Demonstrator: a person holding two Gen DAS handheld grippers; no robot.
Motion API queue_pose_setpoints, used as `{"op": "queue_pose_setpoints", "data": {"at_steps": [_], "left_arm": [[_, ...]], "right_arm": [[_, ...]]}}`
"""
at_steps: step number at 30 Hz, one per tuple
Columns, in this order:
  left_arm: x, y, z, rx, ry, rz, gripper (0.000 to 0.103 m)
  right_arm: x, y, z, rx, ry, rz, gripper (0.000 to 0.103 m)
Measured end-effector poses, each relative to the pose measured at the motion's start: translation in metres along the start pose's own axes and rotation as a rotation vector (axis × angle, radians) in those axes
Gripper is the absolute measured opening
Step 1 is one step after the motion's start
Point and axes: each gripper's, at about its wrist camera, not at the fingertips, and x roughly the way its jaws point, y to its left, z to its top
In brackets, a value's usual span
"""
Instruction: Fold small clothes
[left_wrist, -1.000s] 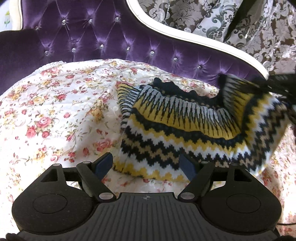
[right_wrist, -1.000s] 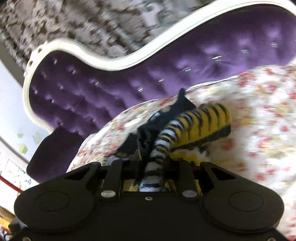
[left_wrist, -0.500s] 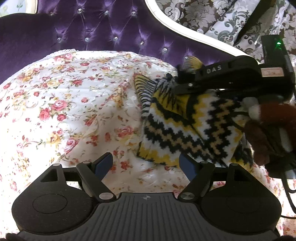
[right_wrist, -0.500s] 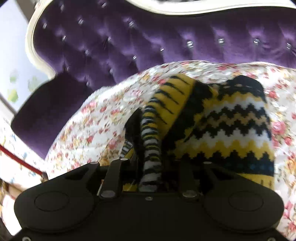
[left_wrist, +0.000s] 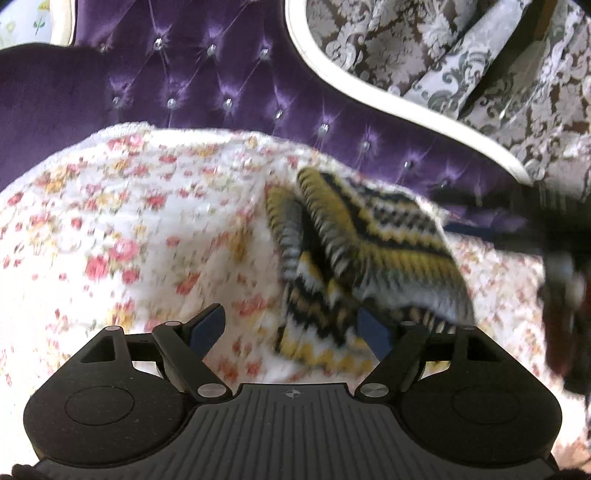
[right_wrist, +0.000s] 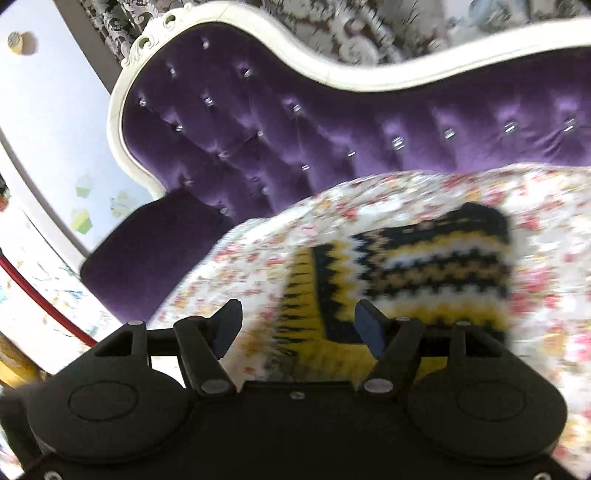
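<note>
A small knitted garment (left_wrist: 373, 258) with yellow, black and white zigzag stripes lies folded over itself on the floral sheet (left_wrist: 129, 229). In the right wrist view the same garment (right_wrist: 413, 273) lies flat, just beyond the fingers. My left gripper (left_wrist: 291, 330) is open, its right pad at the garment's near edge, not pressing it. My right gripper (right_wrist: 301, 326) has its jaws opening; the yellow edge of the garment lies below and between the fingers, but the pads are off it. The right gripper also shows as a dark blur (left_wrist: 535, 236) at the far right of the left wrist view.
The floral sheet covers a purple tufted sofa (right_wrist: 332, 140) with a white curved frame (left_wrist: 388, 96). A purple armrest (right_wrist: 147, 251) stands at the left. Patterned curtains (left_wrist: 461, 55) hang behind. Bare floral sheet spreads left of the garment.
My right gripper carried a pinched side of the garment across, laid it over the rest and let go; its jaws have spread. The left gripper stayed open and shifted slightly.
</note>
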Motion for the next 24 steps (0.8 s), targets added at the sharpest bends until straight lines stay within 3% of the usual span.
{"op": "queue_pose_setpoints", "data": {"at_steps": [5, 9, 14, 18, 24], "left_arm": [[0.012, -0.01, 0.03, -0.001, 0.003, -0.061, 0.077], [0.041, -0.016, 0.052, -0.03, 0.077, -0.113, 0.078], [0.074, -0.021, 0.056, -0.042, 0.155, -0.139, 0.077], [0.09, -0.022, 0.055, -0.024, 0.185, -0.14, 0.077], [0.1, -0.024, 0.055, -0.012, 0.174, -0.133, 0.077]], "right_arm": [[-0.017, 0.018, -0.038, -0.238, -0.017, -0.103, 0.073], [-0.018, 0.049, -0.071, -0.453, -0.045, -0.138, 0.073], [-0.003, 0.08, -0.096, -0.64, -0.06, -0.139, 0.071], [0.013, 0.093, -0.107, -0.728, -0.044, -0.145, 0.06], [0.028, 0.094, -0.119, -0.81, -0.035, -0.185, 0.06]]}}
